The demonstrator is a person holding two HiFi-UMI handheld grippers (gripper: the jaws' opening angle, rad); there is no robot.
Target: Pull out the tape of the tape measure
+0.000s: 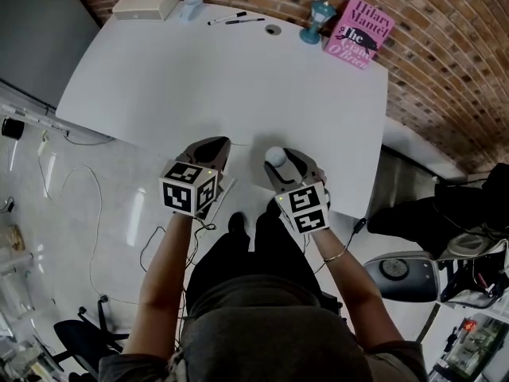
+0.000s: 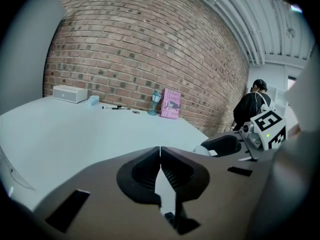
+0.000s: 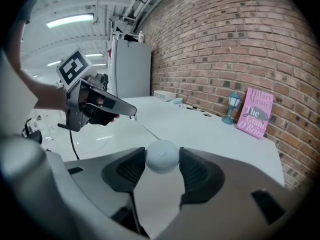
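A round white tape measure (image 3: 162,156) is clamped between the widely parted jaws of the right hand-held gripper (image 1: 278,157). It is seen just right of centre in the head view, at the near edge of the white bench (image 1: 199,78). The jaws of the left hand-held gripper (image 2: 160,150) are pressed together. In the right gripper view their tip is closed on the end of the tape (image 3: 145,129), which is seen as a thin straight line running from the tape measure up and left to that tip. The two grippers are held side by side, near each other but apart. At the top of the head view, by the brick wall (image 1: 445,94), a pink book (image 1: 359,33), a small blue lamp (image 1: 318,21), two pens (image 1: 236,18) and a white box (image 1: 146,3) are set along the bench's far edge.
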